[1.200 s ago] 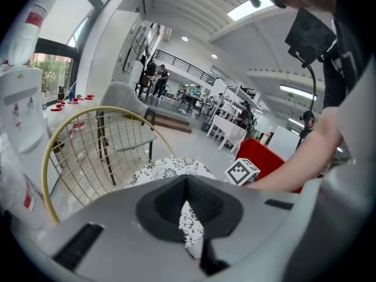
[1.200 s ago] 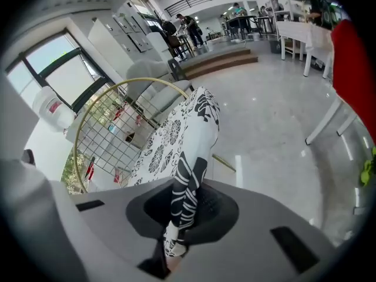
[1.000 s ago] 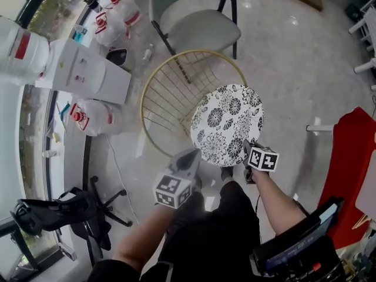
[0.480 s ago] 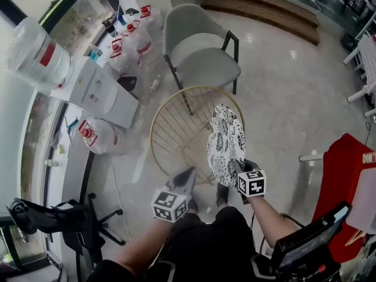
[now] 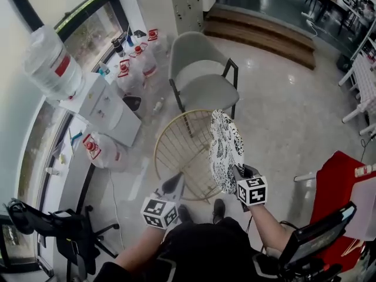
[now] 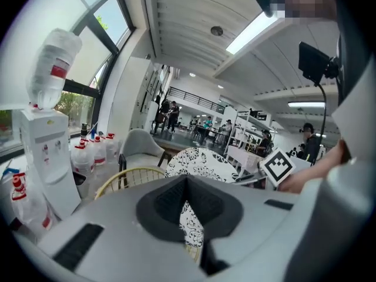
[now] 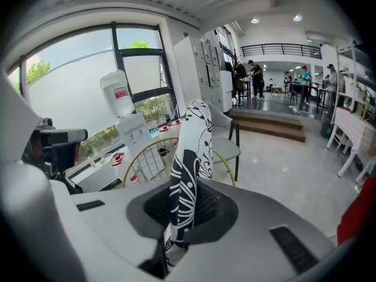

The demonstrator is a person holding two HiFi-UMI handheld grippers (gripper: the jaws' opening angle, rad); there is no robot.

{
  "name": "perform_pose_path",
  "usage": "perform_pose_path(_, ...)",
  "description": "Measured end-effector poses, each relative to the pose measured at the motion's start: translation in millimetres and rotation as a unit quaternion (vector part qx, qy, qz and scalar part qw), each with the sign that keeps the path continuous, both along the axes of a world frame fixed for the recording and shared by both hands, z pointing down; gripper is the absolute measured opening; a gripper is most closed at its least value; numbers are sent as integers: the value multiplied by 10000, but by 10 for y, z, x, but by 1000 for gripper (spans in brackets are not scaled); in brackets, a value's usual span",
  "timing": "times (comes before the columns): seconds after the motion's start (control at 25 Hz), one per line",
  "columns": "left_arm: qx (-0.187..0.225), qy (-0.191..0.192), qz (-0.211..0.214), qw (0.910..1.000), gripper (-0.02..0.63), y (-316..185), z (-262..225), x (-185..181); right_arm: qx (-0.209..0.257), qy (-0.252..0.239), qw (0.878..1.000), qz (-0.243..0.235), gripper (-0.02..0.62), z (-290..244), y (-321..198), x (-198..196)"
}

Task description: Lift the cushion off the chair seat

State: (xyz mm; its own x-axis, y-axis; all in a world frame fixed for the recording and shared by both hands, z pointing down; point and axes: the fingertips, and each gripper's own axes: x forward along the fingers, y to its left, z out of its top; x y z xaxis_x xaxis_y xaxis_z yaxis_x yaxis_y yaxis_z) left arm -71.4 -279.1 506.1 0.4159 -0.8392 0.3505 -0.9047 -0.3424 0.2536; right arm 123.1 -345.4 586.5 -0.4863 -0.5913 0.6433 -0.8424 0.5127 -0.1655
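The round black-and-white floral cushion [image 5: 226,148] stands on edge in the air, above the right rim of the gold wire chair [image 5: 176,148]. My right gripper [image 5: 238,175] is shut on its lower edge; in the right gripper view the cushion [image 7: 194,140] rises upright from between the pads of that gripper [image 7: 179,216]. My left gripper [image 5: 175,181] hangs to the left of the cushion and apart from it. Its jaws [image 6: 189,228] stand a narrow slit apart with nothing between them; the cushion [image 6: 202,163] and the chair's rim [image 6: 126,175] show beyond.
A grey armchair [image 5: 202,75] stands behind the wire chair. At the left are a white water dispenser [image 5: 103,104] with its bottle [image 5: 51,60], several water jugs [image 5: 97,148] on the floor, and a black office chair [image 5: 59,228]. A red seat [image 5: 341,198] is at the right.
The cushion has come up off the wire seat and turned from lying flat to standing on edge in the right gripper. Both grippers have risen, and the left one has drawn away from the cushion.
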Motion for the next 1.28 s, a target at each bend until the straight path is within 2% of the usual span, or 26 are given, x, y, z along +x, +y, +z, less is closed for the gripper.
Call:
perform_pose_path(0.16,449,-47,-166,9988,8,-91,-353,-135,339,-260,9991,-21,34,-476,-102,-55)
perform_pose_path(0.36,778,-30,-396,9962,8,-202,-739,-248,866,-529,9948,-67,34,-1096,-189,-122)
perform_pose_path(0.52,1006,-39,-500,9937,8,-242,-1011,-316,1359,-753,9878,-79,34,-1545,-208,-238)
perform_pose_path(0.72,1275,-261,-543,9900,8,-240,-1270,-370,1962,-982,9753,-273,34,-2053,-169,-423)
perform_pose_path(1.0,1747,-280,-571,9826,8,-184,-1801,-411,2409,-1220,9624,-297,34,-2539,-119,-527)
perform_pose_path(1.28,1960,-115,-628,9785,8,-139,-2043,-466,2680,-1143,9561,-311,26,-2754,-49,-575)
